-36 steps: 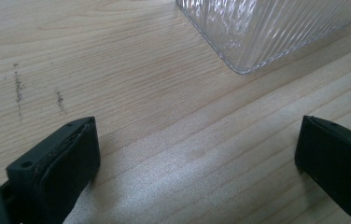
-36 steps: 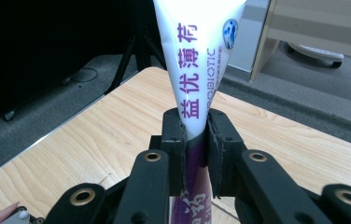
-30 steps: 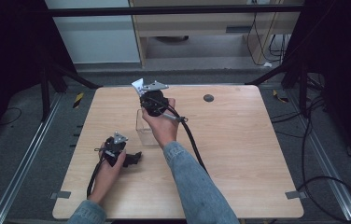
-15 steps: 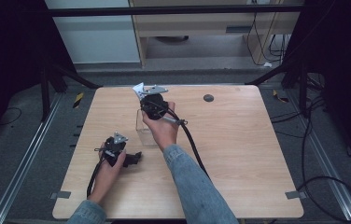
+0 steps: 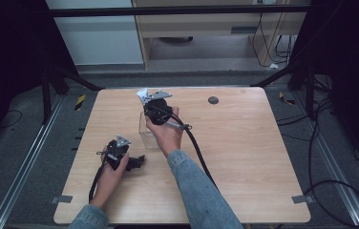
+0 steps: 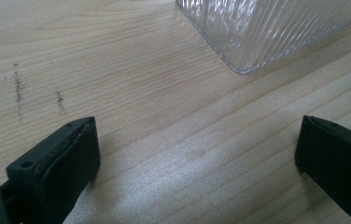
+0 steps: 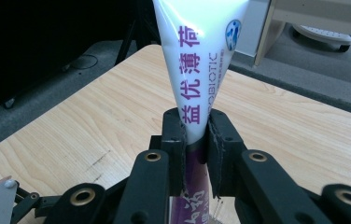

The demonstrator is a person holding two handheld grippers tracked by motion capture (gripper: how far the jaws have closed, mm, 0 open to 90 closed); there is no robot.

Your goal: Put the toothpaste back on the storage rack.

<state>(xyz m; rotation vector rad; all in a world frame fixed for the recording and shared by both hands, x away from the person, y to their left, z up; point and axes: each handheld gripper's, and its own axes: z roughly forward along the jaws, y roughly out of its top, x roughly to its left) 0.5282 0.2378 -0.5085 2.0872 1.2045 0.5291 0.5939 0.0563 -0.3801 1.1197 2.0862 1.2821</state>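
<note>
Right gripper [image 7: 196,133] at upper centre of the high view, jaws clamped on the white tube [image 7: 201,60] — tube's long axis runs up out of them. Clear ribbed container [image 5: 147,130] sits directly below. Left gripper [image 6: 197,154] gapes wide, lower left, nothing between.
</note>
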